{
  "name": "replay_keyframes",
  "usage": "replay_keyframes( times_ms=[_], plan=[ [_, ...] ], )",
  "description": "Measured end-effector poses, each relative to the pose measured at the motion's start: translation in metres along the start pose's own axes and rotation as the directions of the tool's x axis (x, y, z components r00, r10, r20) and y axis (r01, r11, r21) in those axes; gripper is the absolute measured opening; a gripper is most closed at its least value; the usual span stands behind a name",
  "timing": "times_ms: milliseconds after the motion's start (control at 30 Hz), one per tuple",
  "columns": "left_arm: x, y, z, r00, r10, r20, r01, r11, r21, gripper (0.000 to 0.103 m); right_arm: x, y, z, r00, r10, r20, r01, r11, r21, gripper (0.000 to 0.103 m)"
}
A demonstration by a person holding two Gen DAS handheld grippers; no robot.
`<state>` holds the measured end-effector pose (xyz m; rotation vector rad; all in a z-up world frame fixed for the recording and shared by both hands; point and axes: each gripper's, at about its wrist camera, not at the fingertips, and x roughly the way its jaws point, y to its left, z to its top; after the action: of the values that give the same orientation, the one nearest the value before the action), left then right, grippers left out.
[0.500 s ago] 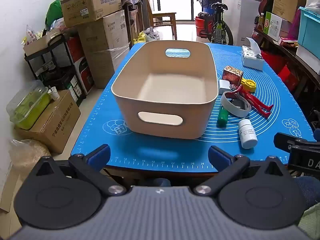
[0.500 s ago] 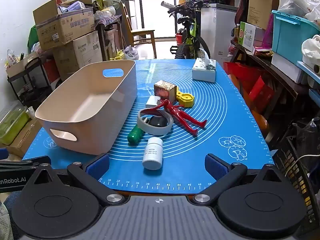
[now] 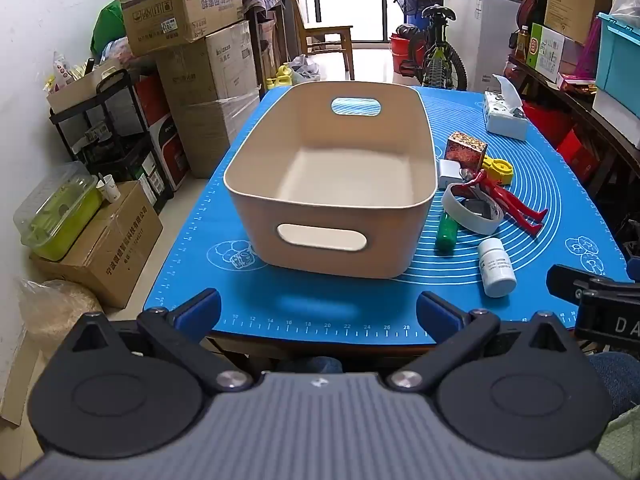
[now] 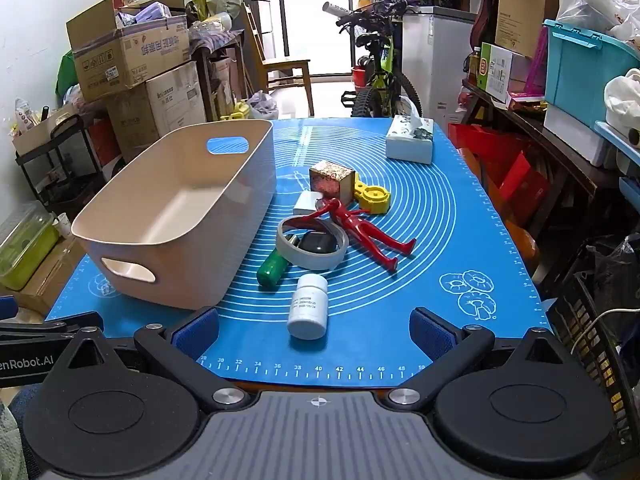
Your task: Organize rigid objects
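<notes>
An empty beige bin (image 3: pixel 332 200) (image 4: pixel 176 216) stands on the blue mat (image 3: pixel 320 312). To its right lie a white pill bottle (image 4: pixel 308 306) (image 3: pixel 497 267), a green-handled tool (image 4: pixel 272 268), a tape roll (image 4: pixel 312 246) around a black case (image 4: pixel 318 243), a red figure (image 4: pixel 368 230), a yellow part (image 4: pixel 374 198), a patterned cube (image 4: pixel 331 178) and a small white box (image 4: pixel 307 203). My left gripper (image 3: pixel 318 314) is open and empty at the mat's near edge before the bin. My right gripper (image 4: pixel 314 328) is open and empty, just before the bottle.
A tissue box (image 4: pixel 410 142) sits at the mat's far right. Stacked cardboard boxes (image 3: pixel 192 40) and a shelf stand left of the table, a bicycle (image 4: pixel 380 76) behind it, and a cluttered bench with a teal crate (image 4: pixel 580 68) to the right.
Both views have shifted only slightly; the grippers stay open and nothing on the mat has moved.
</notes>
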<state>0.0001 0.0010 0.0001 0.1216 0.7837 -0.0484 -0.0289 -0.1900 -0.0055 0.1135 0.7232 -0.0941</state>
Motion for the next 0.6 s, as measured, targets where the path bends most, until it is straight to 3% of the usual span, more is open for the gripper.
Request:
replay_keyframes(
  times_ms=[600],
  plan=[
    [-0.0001, -0.0012, -0.0001, 1.000, 0.004, 0.002, -0.004, 1.000, 0.004, 0.102, -0.0006, -0.0003, -0.0004, 1.000, 0.002, 0.000, -0.002, 1.000, 0.002, 0.101]
  ],
)
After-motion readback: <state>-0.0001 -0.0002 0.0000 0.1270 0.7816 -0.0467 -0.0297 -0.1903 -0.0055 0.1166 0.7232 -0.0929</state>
